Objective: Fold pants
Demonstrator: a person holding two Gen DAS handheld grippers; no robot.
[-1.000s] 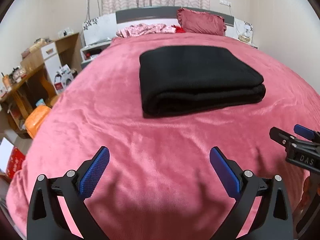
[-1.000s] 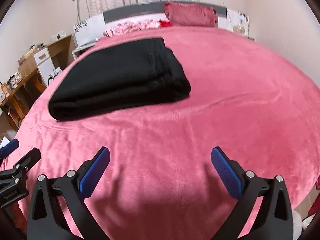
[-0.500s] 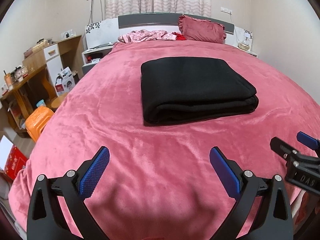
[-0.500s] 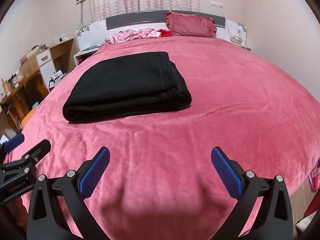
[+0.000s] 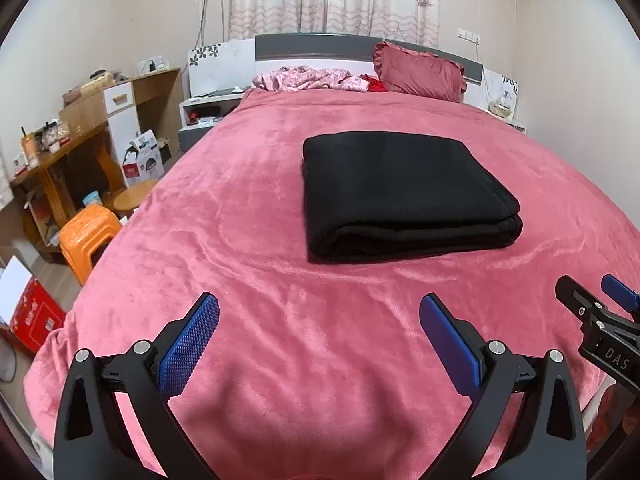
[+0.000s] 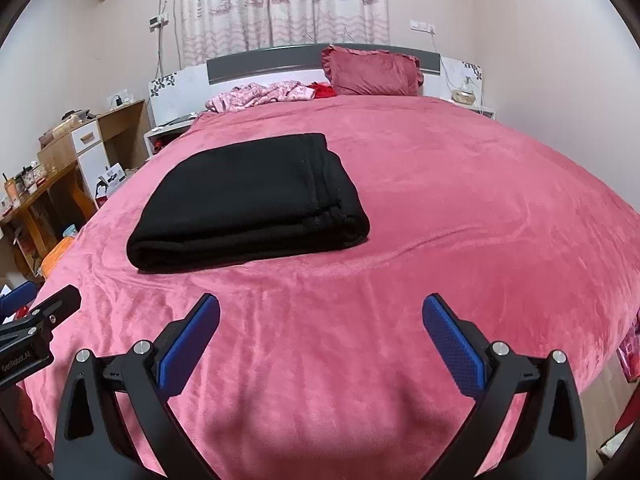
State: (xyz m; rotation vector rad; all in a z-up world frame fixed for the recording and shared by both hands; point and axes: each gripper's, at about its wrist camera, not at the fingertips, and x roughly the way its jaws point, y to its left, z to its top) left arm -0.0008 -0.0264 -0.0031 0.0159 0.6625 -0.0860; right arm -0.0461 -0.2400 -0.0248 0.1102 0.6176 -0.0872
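The black pants (image 5: pixel 400 192) lie folded into a thick rectangle on the pink bed cover (image 5: pixel 280 320), also seen in the right wrist view (image 6: pixel 248 204). My left gripper (image 5: pixel 320 340) is open and empty, held above the foot of the bed, well short of the pants. My right gripper (image 6: pixel 320 340) is open and empty too, beside the left one. The right gripper's tip shows at the right edge of the left wrist view (image 5: pixel 600 320), and the left gripper's tip shows at the left edge of the right wrist view (image 6: pixel 36 320).
A red pillow (image 5: pixel 420 72) and a crumpled pink garment (image 5: pixel 312 78) lie at the headboard. A wooden desk (image 5: pixel 60 152), an orange stool (image 5: pixel 88 236) and boxes (image 5: pixel 28 312) stand left of the bed. A nightstand (image 6: pixel 468 100) stands at the far right.
Both grippers have pulled back and risen from the bed, so the folded pants look smaller and farther away. Both stay open and empty.
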